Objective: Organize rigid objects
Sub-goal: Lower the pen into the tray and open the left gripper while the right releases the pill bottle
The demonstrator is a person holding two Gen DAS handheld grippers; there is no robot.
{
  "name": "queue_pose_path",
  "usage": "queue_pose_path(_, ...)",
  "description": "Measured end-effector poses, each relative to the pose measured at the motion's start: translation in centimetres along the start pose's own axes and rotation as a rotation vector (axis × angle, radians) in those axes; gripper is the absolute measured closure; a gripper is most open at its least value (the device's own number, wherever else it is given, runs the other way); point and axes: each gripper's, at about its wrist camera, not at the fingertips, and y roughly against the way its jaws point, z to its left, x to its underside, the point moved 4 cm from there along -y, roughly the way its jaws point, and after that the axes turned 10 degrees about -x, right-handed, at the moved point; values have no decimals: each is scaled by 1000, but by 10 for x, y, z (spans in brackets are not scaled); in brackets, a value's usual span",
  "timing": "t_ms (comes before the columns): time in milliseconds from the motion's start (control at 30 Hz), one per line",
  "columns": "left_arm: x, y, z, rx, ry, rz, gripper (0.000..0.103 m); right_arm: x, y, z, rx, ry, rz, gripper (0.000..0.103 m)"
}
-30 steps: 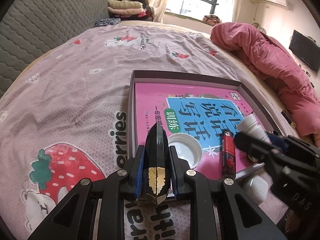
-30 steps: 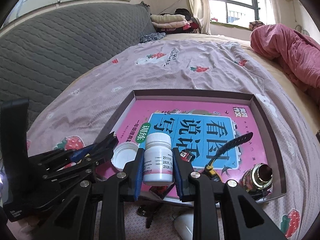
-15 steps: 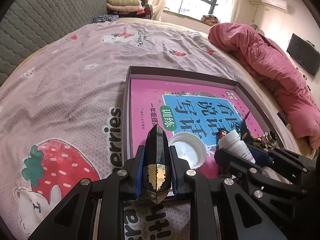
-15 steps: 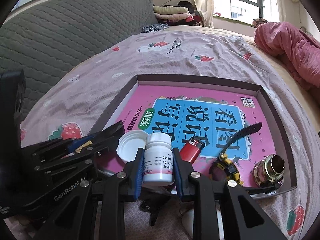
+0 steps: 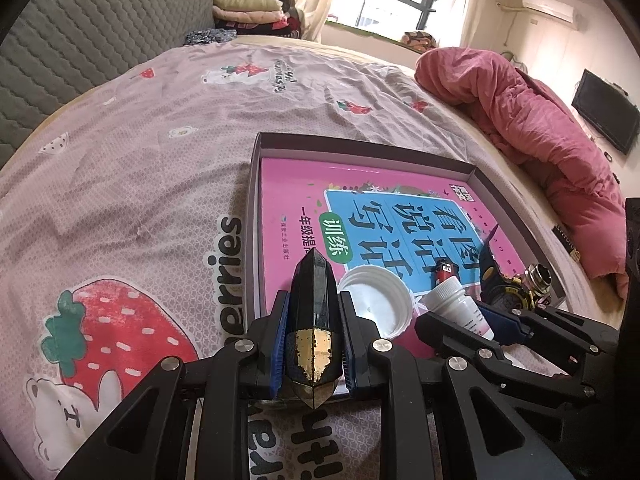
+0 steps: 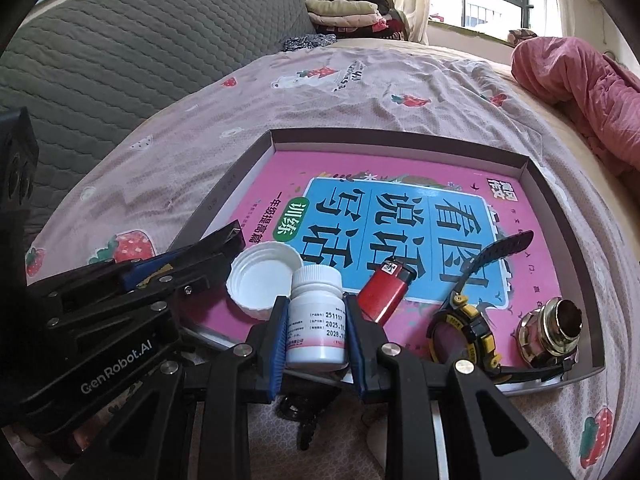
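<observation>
Over the near edge of the tray point(image 6: 536, 168) is where both your tongs are hanging right now, and both are loaded. Your left gripper point(image 5: 314, 334) is clamped tight on a dark faceted bottle point(image 5: 314, 300) with a gold label, pads pressing on both sides. Your right gripper point(image 6: 316, 326) is squeezing a white pill bottle point(image 6: 316, 316), upright, cap on top.

Inside the tray you've already got a pink book point(image 6: 400, 216) lying flat as the floor, and on it a white lid point(image 6: 264, 276), a red lighter point(image 6: 386, 292), a watch point(image 6: 468, 320) with a yellow bezel and a brass fitting point(image 6: 552, 328), all crowded along the near side.

My take: you're at the set-down step for both bottles, and the near strip is packed. The far half of the book looks bare, so I'd reach past the lighter and lid and park the pill bottle there, standing up. Lower it until the base sits flat before you let go, or it'll probably tip on the glossy cover. The dark bottle is pointy, so I'd lay it on its side just beside the tray wall so it can't roll. Do one hand at a time; the two grippers are close together.
</observation>
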Motion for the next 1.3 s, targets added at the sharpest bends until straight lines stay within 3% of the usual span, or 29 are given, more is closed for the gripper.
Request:
queue_pose_path(700,-1,5,2,14,-2,-19,78,4,27,-1,11,-31,-45,73)
queue_pose_path(767,0,7,2,10,-6,-25,77,3,33,-2,19,-33,-57,72)
queue_pose_path(900,0,10,3,9,-1,-33,64,2,42,-4,24,-38,-74,72)
queue_pose_path(1300,-1,12,5,16,8,-40,64,2,59,-7,36,-43,-99,68)
